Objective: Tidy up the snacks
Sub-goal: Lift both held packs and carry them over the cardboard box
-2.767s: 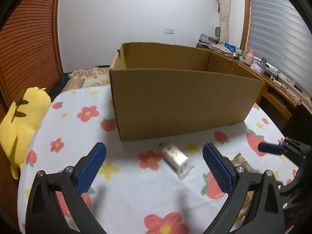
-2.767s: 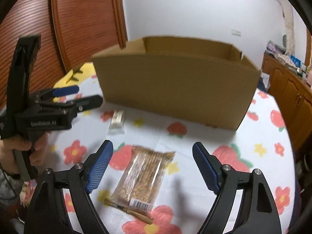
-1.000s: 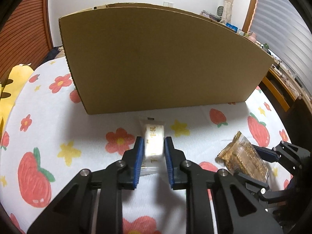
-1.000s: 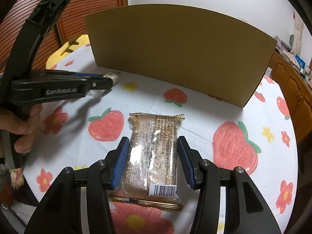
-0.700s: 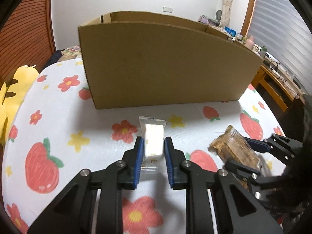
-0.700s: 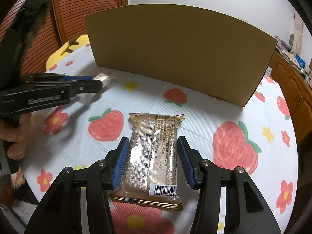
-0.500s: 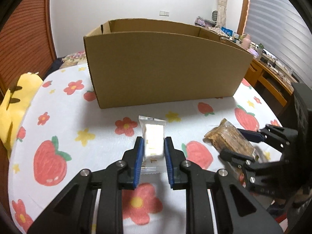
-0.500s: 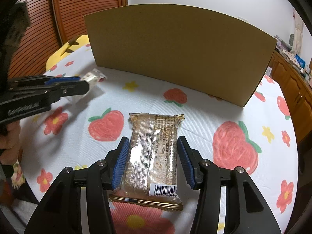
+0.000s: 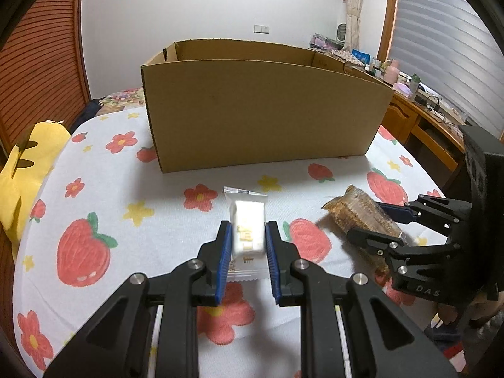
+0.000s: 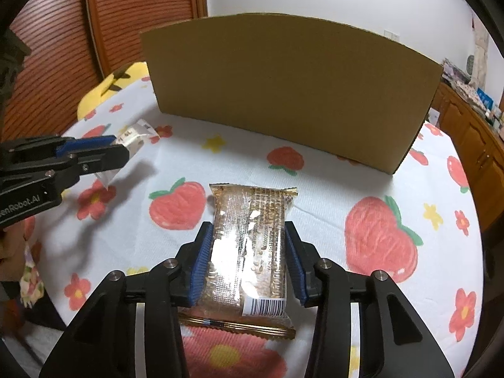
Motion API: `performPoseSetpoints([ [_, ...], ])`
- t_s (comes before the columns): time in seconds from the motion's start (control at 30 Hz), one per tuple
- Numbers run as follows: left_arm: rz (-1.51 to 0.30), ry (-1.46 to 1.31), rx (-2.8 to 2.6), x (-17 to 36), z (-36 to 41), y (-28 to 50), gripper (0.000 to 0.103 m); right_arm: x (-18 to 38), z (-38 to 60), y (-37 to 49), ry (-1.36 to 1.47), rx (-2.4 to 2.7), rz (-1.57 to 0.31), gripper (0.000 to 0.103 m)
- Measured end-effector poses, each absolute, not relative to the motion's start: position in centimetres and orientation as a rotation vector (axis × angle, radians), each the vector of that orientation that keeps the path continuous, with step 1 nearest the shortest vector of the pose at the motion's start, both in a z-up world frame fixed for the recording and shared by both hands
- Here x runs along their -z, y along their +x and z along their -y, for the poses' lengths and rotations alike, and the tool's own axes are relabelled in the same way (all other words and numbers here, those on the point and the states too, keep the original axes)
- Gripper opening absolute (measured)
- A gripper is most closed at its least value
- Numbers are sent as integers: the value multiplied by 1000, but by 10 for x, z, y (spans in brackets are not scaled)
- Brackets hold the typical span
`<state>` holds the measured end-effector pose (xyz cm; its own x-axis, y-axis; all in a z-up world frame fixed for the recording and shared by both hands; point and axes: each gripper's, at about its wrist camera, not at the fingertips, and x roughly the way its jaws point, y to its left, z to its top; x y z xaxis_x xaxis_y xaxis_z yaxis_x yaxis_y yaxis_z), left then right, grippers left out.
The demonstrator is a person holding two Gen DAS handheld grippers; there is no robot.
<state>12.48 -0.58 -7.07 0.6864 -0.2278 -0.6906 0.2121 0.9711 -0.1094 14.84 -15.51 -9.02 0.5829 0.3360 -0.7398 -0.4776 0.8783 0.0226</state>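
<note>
The left tongs (image 9: 246, 239) are closed on a small white snack packet (image 9: 247, 230), with the blue pads pressing its two long sides. The packet points forward, toward the cardboard box (image 9: 261, 111), and its sealed front edge sticks out past the fingertips. In the right wrist view the same packet (image 10: 134, 135) appears at the tip of the left tongs (image 10: 118, 149), lifted clear of the tablecloth (a shadow lies below it).

The right tongs (image 10: 249, 252) are closed on a larger clear-wrapped bar (image 10: 250, 242) of brown, grainy contents. The blue pads grip the wrapper on both long sides, and a barcode label sits at the near right corner. A gold crimped seam runs along the near end, below the pads. In the left wrist view the bar (image 9: 362, 217) is tilted, front end raised, between the fingers of the right tongs (image 9: 375, 220).

The cardboard box stands open-topped on the table (image 9: 163, 220), beyond both snacks and well apart from them. Its near wall faces both cameras; the inside is only partly visible, so its contents cannot be determined. The table carries a white cloth printed with strawberries, red flowers and yellow stars. A yellow plush toy (image 9: 28, 170) lies at the table's left edge. A wooden desk (image 9: 422, 116) with small items stands to the right.
</note>
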Motion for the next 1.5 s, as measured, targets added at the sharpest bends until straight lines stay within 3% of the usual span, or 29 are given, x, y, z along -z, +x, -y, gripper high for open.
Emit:
performPoseSetpoints([
  [0.33, -747, -31, 252, 62, 5, 118, 19, 70, 166, 133, -149, -452, -726, 44],
  [0.97, -667, -35, 268, 34, 12, 113, 19, -17, 201, 102, -96, -383, -486, 44],
  [1.5, -522, 21, 274, -33, 12, 138, 19, -80, 206, 107, -128, -341, -324, 44],
])
